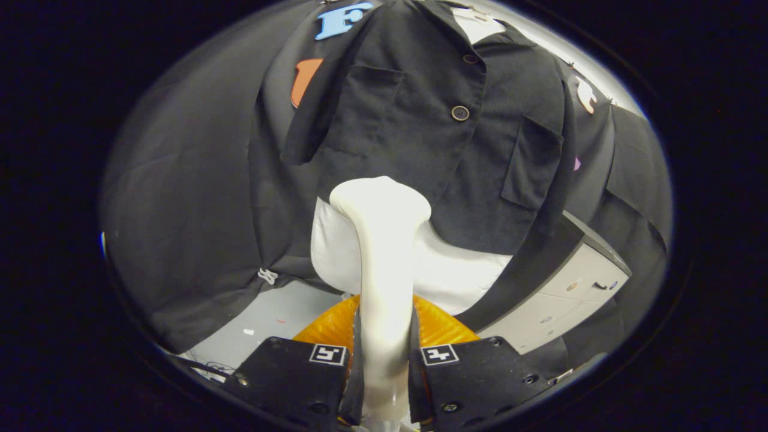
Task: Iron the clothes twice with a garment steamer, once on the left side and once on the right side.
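Note:
A black buttoned jacket [432,132] hangs on a white mannequin torso [456,270] straight ahead. It has a chest pocket on each side and two buttons down the middle. My gripper [385,366] is shut on the handle of a white garment steamer [384,252], both fingers pressing its neck. The steamer's wide head rises beyond the fingers and sits at the jacket's lower hem, left of the button line. I cannot tell whether the head touches the cloth.
Just beyond the fingers lies an orange ribbed object [336,327], under the mannequin. A grey-white cabinet [570,294] with drawers stands to the right. Pale floor [270,318] shows at lower left. Black cloth [186,210] walls the booth.

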